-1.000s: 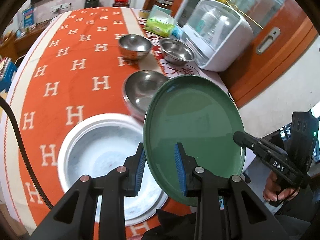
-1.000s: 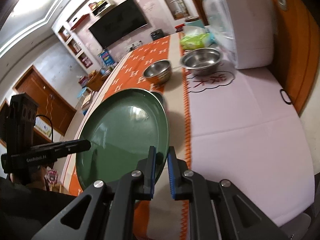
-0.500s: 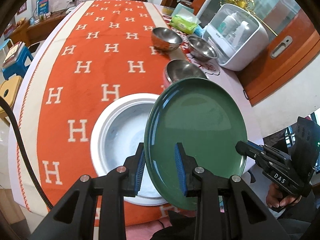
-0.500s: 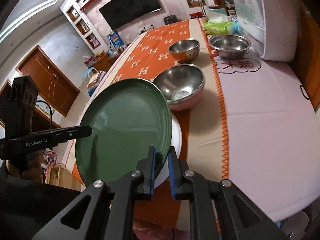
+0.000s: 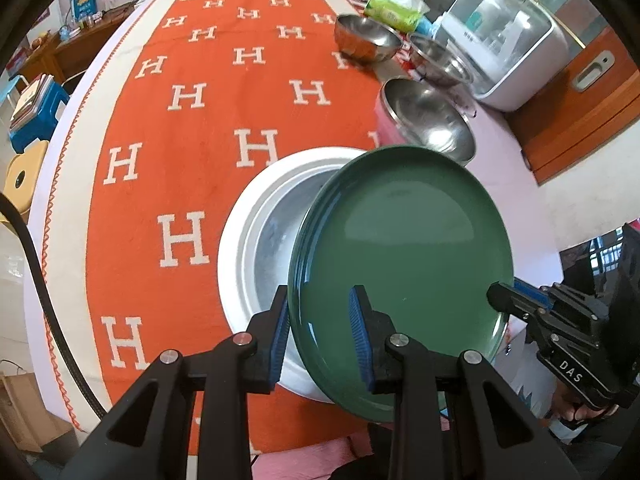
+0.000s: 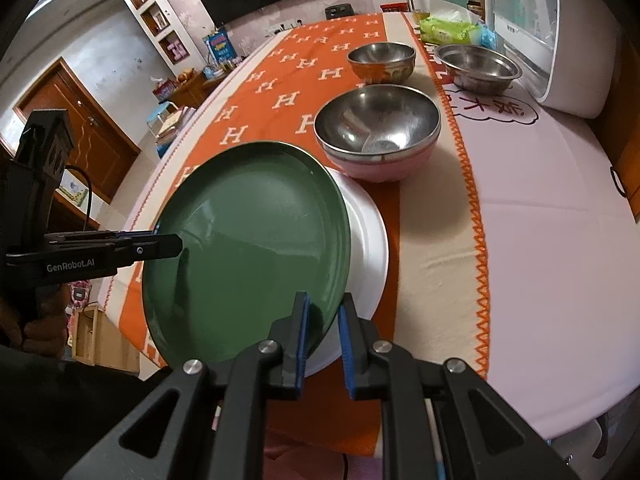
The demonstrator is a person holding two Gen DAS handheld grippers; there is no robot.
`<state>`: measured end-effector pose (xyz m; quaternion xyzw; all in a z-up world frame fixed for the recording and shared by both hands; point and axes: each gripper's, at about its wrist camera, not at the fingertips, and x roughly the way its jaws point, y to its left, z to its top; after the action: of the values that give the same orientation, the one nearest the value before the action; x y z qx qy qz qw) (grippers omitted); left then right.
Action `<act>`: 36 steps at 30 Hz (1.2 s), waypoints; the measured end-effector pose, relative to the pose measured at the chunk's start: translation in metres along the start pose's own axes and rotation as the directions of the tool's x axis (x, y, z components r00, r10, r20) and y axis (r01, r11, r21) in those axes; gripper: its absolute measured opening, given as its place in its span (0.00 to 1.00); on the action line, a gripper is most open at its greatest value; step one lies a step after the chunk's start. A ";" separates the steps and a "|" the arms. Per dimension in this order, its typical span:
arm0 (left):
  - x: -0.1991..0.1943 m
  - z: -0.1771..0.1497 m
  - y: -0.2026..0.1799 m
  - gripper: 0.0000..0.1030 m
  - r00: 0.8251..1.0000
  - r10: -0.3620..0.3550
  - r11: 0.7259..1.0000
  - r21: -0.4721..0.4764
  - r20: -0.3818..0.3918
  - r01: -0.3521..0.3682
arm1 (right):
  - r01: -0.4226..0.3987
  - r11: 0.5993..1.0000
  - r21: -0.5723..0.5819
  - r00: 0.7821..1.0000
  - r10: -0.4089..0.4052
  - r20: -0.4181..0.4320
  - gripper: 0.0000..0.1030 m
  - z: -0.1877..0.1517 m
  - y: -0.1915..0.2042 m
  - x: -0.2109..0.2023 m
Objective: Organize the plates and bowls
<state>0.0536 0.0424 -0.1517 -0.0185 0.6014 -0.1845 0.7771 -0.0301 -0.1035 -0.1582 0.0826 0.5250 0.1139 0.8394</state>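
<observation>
A green plate (image 5: 400,260) (image 6: 248,248) hangs tilted just over a white plate (image 5: 256,240) (image 6: 368,240) on the orange H-patterned runner. My left gripper (image 5: 320,336) is shut on the green plate's near rim; in the right wrist view it (image 6: 176,244) comes in from the left. My right gripper (image 6: 323,340) has the opposite rim between its jaws, which are opening. Its inner pad lies against the plate, and a sliver of white plate shows before the outer pad. In the left wrist view its tip (image 5: 496,296) sits at the rim.
A steel bowl with a pink outside (image 5: 428,120) (image 6: 376,132) stands just beyond the white plate. Two more steel bowls (image 6: 382,60) (image 6: 478,66) sit farther back, beside a white appliance (image 5: 504,40) and a green packet (image 5: 394,6). The table edge is close below.
Both grippers carried the green plate lower and over the white plate, which now lies right beneath it. The right jaws stand slightly wider than before.
</observation>
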 end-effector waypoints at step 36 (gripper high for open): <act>0.047 0.028 0.014 0.26 0.987 -0.026 0.996 0.077 -0.160 0.039 | 0.080 0.988 0.132 0.992 -0.066 -0.108 0.23 0.002 0.002 0.040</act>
<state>0.0930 0.0354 -0.1912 0.0174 0.6531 -0.2218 0.7239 -0.0115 -0.0902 -0.1910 0.1143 0.5771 0.0509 0.8071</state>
